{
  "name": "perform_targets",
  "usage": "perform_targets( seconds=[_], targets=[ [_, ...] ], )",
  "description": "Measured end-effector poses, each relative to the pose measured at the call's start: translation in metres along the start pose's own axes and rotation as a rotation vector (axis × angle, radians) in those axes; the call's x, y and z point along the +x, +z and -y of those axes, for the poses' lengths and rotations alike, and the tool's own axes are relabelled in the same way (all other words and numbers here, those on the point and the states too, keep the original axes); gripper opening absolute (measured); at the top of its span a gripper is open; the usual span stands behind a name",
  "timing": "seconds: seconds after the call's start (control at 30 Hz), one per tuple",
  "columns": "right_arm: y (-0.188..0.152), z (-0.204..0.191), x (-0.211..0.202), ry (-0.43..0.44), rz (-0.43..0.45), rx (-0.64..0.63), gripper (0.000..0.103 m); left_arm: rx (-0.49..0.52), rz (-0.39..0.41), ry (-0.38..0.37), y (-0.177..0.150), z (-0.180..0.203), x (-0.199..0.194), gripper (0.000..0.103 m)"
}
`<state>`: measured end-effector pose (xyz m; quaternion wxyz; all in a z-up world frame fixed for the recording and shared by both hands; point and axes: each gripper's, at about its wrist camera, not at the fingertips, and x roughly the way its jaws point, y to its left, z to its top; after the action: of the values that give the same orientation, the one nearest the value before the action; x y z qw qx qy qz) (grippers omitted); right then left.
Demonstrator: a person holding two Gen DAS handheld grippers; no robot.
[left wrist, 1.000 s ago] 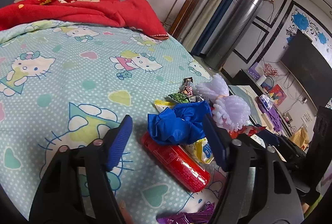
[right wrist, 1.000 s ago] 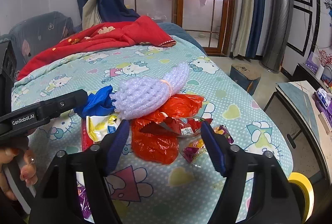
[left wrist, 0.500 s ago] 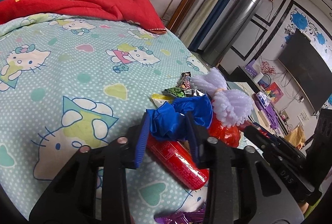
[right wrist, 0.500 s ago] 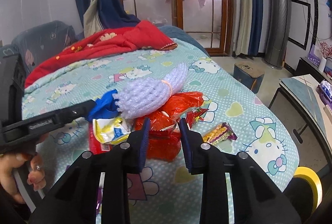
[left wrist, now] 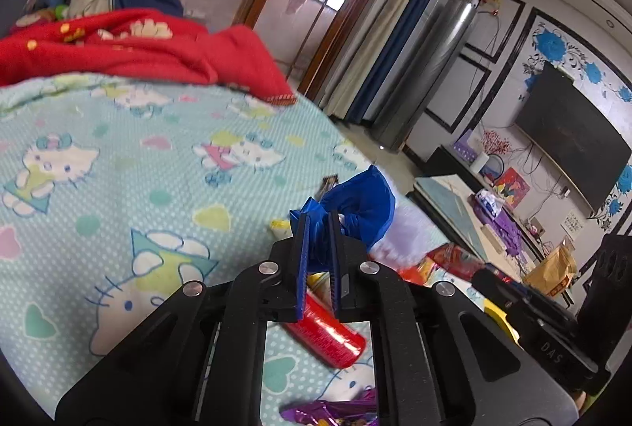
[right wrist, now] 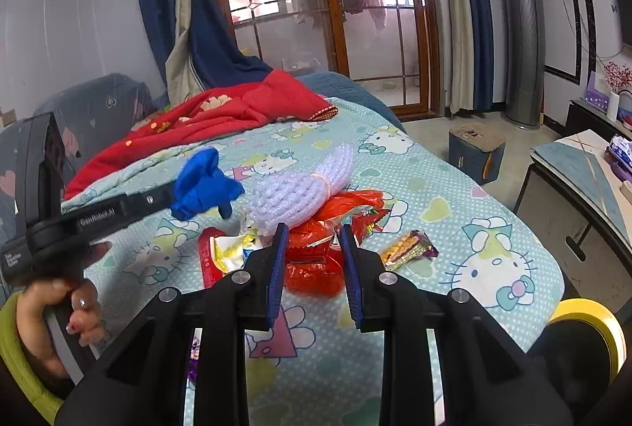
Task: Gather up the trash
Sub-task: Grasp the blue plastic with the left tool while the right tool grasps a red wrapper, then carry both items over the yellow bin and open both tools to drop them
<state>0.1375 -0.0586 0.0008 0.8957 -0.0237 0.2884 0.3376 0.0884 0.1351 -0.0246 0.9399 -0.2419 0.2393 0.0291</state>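
**Blue bag lifted; red bag next in line**

Since the earlier frames, the left tongs (left wrist: 317,228) have pressed together on the blue plastic bag (left wrist: 361,213) and raised it off the bed (left wrist: 118,149), while the right tongs (right wrist: 312,248) have narrowed from wide to a partial gap. Nearest the right tongs, straight ahead between their blue pads, lies the crumpled red plastic bag (right wrist: 316,268); whether the pads touch it yet is hard to tell. Its long axis runs roughly left to right across the gap, so the right hand is plainly the nearer one. Just left sits a yellow wrapper (right wrist: 229,248) over a red tube (right wrist: 206,256). Beyond rests the white foam netting (right wrist: 300,193), and farther back the red blanket (right wrist: 221,118).
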Motion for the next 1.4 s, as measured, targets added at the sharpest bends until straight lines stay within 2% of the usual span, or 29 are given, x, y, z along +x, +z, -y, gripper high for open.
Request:
perform_targets(
  seconds=[0.37, 0.8, 1.4],
  targets=[
    [0.009, 0.005, -0.028, -0.002, 0.045, 0.003, 0.025, 0.062, 0.055, -0.070, 0.011, 0.032, -0.026, 0.004],
    [0.011, 0.023, -0.063, -0.046, 0.073, 0.020, 0.025, 0.150, 0.022, -0.155, -0.005, 0.073, -0.028, 0.004],
    [-0.011, 0.068, -0.105, -0.143, 0.066, 0.094, 0.025, 0.259, -0.030, -0.232, -0.032, 0.120, -0.023, 0.004]
  ],
)
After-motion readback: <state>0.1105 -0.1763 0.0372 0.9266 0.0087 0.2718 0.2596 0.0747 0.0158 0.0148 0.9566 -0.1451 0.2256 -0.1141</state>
